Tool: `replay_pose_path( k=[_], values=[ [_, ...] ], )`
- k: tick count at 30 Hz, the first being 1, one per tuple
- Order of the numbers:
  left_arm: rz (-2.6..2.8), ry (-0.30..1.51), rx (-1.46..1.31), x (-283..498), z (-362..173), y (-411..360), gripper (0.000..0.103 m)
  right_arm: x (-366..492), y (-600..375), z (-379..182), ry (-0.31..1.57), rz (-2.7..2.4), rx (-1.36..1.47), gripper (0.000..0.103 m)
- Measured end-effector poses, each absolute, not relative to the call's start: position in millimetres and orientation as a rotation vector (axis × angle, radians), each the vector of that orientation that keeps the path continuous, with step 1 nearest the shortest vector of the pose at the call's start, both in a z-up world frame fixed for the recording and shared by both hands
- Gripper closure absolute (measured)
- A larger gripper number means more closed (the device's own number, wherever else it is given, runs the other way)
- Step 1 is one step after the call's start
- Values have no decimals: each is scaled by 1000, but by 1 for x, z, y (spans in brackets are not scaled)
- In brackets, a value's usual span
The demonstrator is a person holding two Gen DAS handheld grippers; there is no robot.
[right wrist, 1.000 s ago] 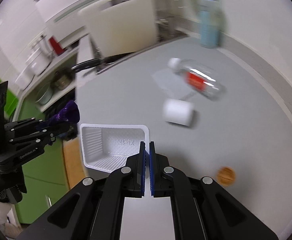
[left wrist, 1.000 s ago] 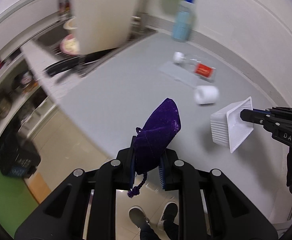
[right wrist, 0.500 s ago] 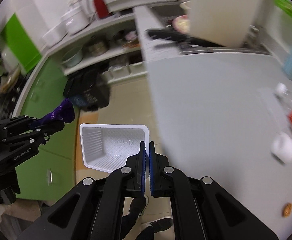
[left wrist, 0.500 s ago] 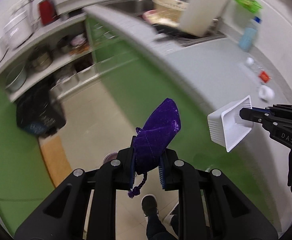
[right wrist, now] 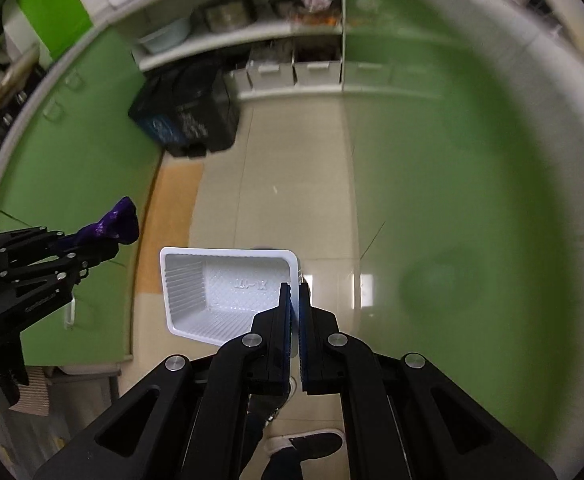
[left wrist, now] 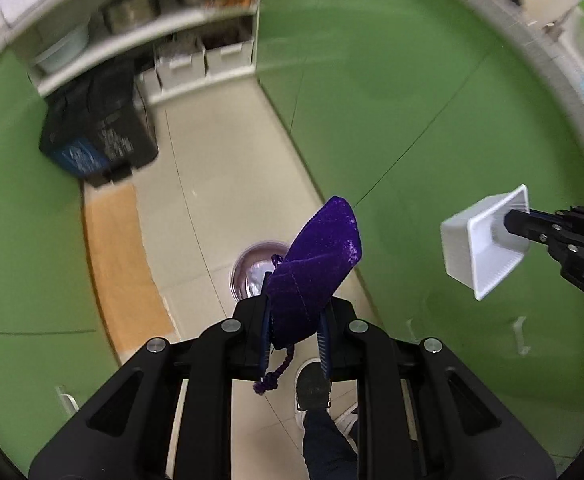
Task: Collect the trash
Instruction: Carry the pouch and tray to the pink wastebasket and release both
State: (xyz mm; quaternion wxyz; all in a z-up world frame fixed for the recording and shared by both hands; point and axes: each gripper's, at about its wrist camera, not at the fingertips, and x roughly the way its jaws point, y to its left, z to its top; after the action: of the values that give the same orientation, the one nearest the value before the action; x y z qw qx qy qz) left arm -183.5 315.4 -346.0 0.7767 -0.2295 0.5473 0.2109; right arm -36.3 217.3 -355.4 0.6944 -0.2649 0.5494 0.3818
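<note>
Only left wrist view shows a purple bin [left wrist: 258, 268] under pouch [left wrist: 315, 268].

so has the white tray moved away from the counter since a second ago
Yes. The white tray, shut in the right gripper, was over the grey countertop; now it hangs over the floor beside the green cabinets.

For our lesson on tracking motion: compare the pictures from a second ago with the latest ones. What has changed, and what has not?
Both tongs swung away from the grey countertop and now face down over the kitchen floor, where a round bin shows. Nothing was released: the left tongs still clamp the purple pouch, and the right tongs still pinch the white tray.
</note>
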Motion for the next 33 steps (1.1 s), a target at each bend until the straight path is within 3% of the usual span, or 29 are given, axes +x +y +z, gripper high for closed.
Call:
replay_pose_path(
  k=[10, 11, 12, 13, 14, 15, 23, 33],
  values=[
    [450, 1254, -577, -170, -532, 349, 81, -32, 224, -504, 1308, 817, -641, 100],
    [455, 1257, -576, -168, -548, 352, 69, -29, 225, -514, 1313, 815, -645, 100],
    [459, 1256, -579, -168, -563, 354, 45, -28, 225, -529, 1321, 811, -648, 100],
    [463, 1252, -584, -167, -571, 356, 30, -27, 226, -538, 1325, 809, -653, 100],
    [472, 1244, -591, -167, -584, 358, 7, -28, 226, -546, 1328, 808, -656, 100],
    [474, 1237, -596, -169, -592, 360, 3, -27, 227, -556, 1335, 806, -658, 100],
    [527, 1270, -642, -198, -622, 372, 3, -40, 254, -598, 1361, 849, -694, 100],
    [608, 1225, -671, -257, -599, 389, 3, -67, 313, -631, 1344, 946, -751, 100]
  ],
)
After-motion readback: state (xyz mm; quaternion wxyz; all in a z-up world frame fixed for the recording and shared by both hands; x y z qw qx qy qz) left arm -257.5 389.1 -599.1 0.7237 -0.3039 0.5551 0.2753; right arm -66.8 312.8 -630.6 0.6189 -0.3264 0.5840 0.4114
